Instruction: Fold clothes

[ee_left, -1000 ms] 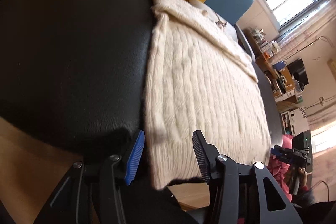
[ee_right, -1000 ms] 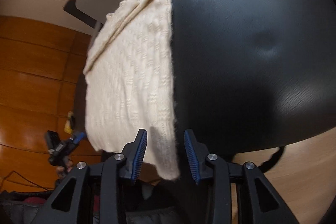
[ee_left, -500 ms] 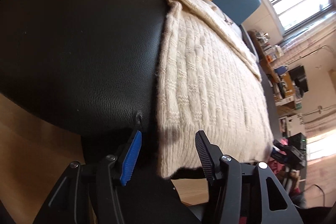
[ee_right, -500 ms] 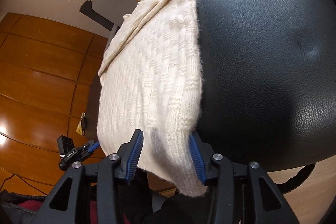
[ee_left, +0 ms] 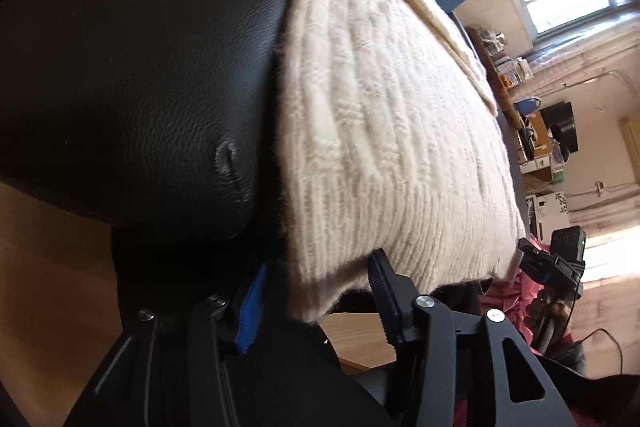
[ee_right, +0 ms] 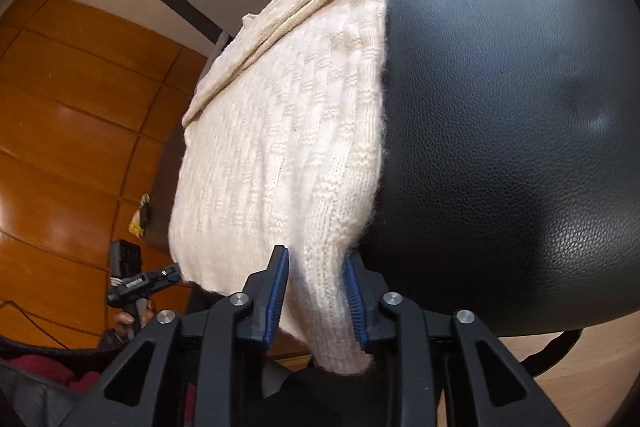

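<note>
Both tools straddle the cream knit sweater (ee_right: 288,147) hem, fingers spread. Right tool (ee_right: 316,295) and left tool (ee_left: 316,301) sit at opposite hem corners, the sweater draped over the black leather seat (ee_right: 500,147).

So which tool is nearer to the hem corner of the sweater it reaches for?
Right. The right tool has its corner of the sweater between its fingers, almost touching. The left tool also straddles its corner, with wider gaps.
</note>
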Demonstrator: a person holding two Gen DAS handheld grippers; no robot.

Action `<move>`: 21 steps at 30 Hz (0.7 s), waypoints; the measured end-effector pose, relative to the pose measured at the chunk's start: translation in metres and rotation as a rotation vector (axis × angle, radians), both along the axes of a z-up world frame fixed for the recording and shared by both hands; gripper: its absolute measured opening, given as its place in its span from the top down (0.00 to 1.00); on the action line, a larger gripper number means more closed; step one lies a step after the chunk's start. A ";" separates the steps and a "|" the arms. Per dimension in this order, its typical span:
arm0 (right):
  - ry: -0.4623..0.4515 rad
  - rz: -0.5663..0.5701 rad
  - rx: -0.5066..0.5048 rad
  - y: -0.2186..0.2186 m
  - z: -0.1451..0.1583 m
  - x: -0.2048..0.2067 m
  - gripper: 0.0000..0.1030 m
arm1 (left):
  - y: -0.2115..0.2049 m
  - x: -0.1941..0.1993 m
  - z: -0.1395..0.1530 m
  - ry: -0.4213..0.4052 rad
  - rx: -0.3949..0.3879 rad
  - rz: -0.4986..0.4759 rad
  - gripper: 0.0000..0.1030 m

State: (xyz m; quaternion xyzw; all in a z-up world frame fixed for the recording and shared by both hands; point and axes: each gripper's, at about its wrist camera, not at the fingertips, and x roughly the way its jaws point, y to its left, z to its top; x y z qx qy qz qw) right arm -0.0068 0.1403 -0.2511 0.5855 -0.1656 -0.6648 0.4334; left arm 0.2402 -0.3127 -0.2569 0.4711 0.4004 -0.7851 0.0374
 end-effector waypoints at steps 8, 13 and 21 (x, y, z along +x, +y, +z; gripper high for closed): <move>-0.016 -0.030 0.013 -0.008 0.003 0.000 0.63 | 0.007 -0.004 0.006 0.009 -0.006 -0.029 0.73; 0.055 0.003 0.055 -0.016 0.008 0.003 0.63 | 0.004 -0.004 0.005 -0.005 0.055 -0.013 0.73; 0.072 -0.031 0.100 -0.013 0.005 0.005 0.88 | 0.011 -0.002 0.018 0.018 -0.019 -0.023 0.90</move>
